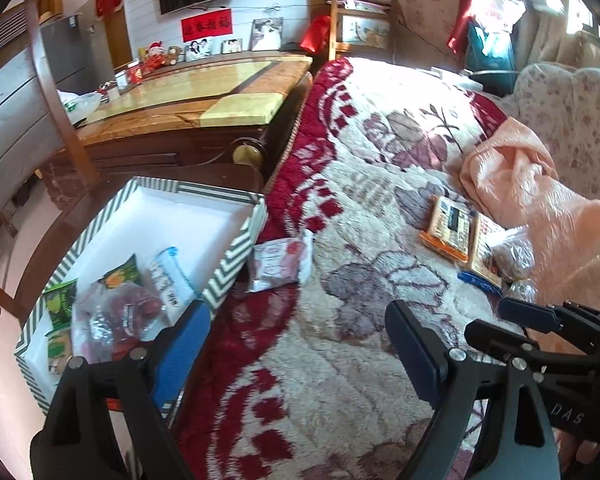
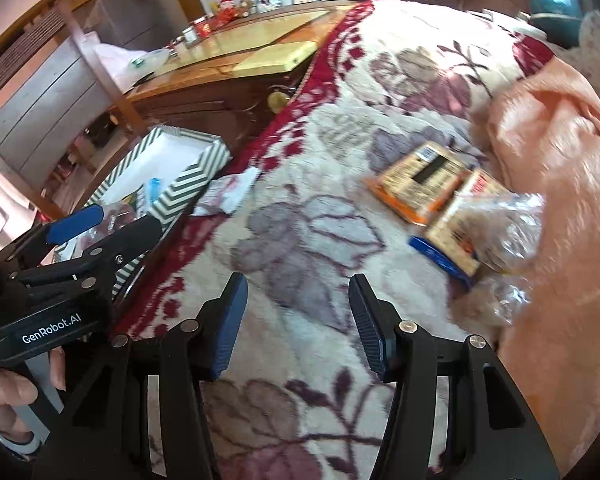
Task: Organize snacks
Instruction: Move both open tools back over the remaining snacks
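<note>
Left gripper [image 1: 296,344] over the red-and-cream floral fleece blanket [image 1: 340,360] on the bed, fingers spread wide, nothing between them. Right gripper [image 2: 298,322] likewise: fingers spread, empty, hanging above the blanket's purple flower print. Each gripper visible in the other's view, right one at the lower right edge of the left view, left one at the left edge of the right view with its blue-padded fingers [image 2: 74,218] near the box corner. Green-and-white chevron-striped cardboard box [image 1: 236,248] at the bed's left edge, white inside, holding green snack packets [image 1: 62,304], a clear bag of dark red pieces [image 1: 116,316] and a white blue-printed packet [image 1: 168,280]. White-and-pink snack pouch [image 1: 280,264] on the blanket, touching the box's outer wall. Well apart to the right: orange-edged flat snack pack [image 2: 420,184], second similar pack [image 2: 460,224] overlapping it, blue wrapper [image 2: 440,256] just beside, crinkled clear plastic bag with brown contents [image 2: 504,232] on top of the second pack. Peach satin quilt [image 2: 560,200] bunched just behind that group. Right view motion-blurred, labels unreadable. Yellow-topped wooden bench [image 1: 188,92] beyond the box.
</note>
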